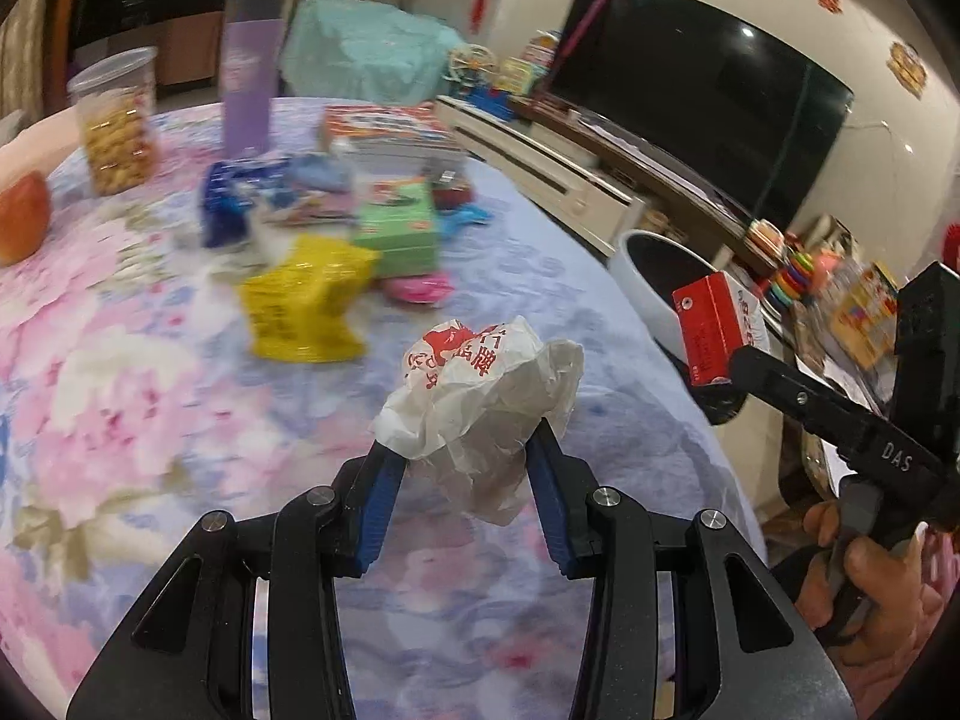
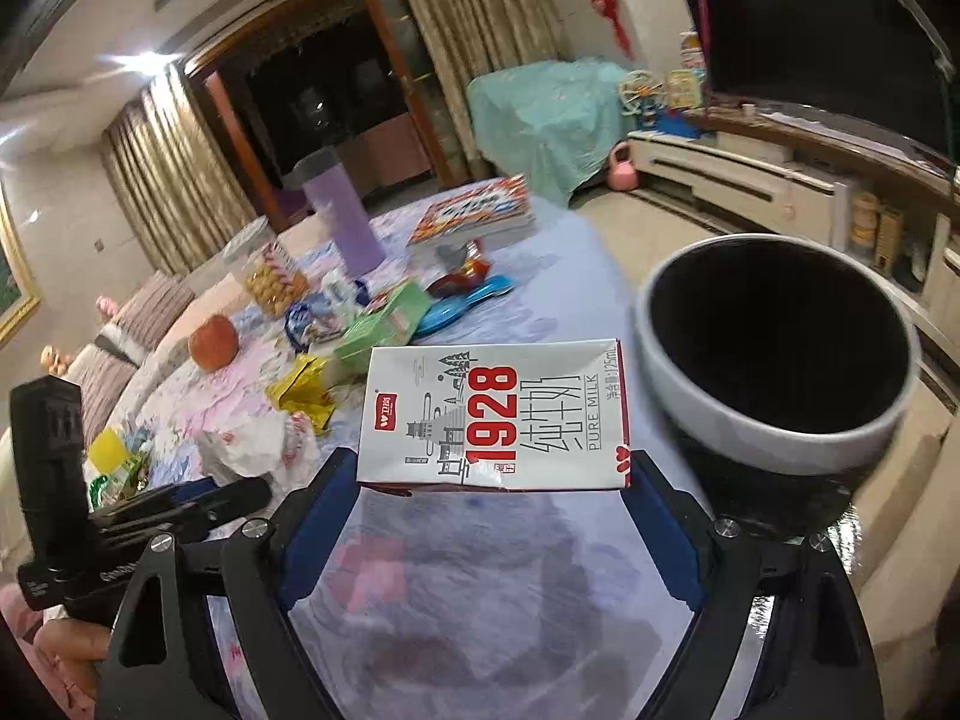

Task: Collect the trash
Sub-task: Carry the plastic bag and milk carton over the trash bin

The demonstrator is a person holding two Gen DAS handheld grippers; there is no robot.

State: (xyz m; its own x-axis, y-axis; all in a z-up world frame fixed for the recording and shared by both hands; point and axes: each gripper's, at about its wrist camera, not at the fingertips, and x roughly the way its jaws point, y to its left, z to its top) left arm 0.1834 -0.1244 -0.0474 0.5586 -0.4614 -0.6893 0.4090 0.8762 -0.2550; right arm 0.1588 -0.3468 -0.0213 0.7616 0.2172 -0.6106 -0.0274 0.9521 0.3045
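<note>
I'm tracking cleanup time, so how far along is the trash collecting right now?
Nothing visibly binned yet; the bin interior looks dark. In hand: the left gripper holds a crumpled paper wrapper, the right gripper holds a milk carton near the bin. Left: the yellow wrapper, blue wrapper and other litter on the table.

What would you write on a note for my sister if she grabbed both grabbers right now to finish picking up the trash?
Left gripper: shut on the crumpled paper wrapper, held above the table.
Right gripper: shut on the milk carton, held near the bin but not over it.
Bin: white with a dark inside, just off the table's edge.
Done: two pieces picked up; neither dropped in.
Left: drop both in the bin, then come back for the yellow wrapper and probably other wrappers beyond it. The apple, cookie jar and purple bottle look like keepers.
</note>
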